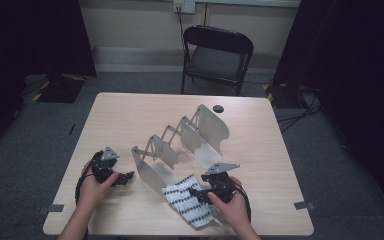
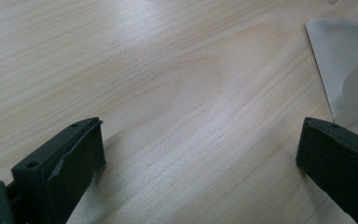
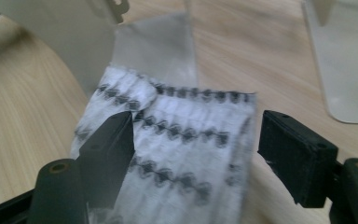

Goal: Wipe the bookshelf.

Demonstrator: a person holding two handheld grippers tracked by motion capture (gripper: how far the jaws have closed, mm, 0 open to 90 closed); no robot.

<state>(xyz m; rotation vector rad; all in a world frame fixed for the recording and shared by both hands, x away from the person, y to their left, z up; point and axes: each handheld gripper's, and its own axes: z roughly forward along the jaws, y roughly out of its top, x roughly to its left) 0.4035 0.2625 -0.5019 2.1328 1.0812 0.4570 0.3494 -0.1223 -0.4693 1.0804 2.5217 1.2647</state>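
My right gripper sits at the near-right part of the table, over the folded cloth. Jaws are released: in the right gripper view the two black pads stand apart w/ the cloth between and below them. Left pad overlaps the cloth's left portion, right pad stands just off its right edge; neither presses on the fabric. No grip on the cloth.

Cloth: white w/ rows of dark zigzag pattern, folded flat, lying on the tabletop. Its far end reaches onto the base plate of the metal rack; its near end lies close to the table's near edge. In the right gripper view the rack's grey plate shows directly beyond the cloth's far edge, touching or overlapped by it; can't tell which.

Rack: sheet-metal, several upright dividers, runs diagonally from table centre toward the near side, standing upright.

My left gripper rests low at the near-left of the table, left of the rack, well apart from the cloth. In the left gripper view the jaws are released wide, bare wood between them, rack corner at upper right.

A black chair stands beyond the table's far edge.
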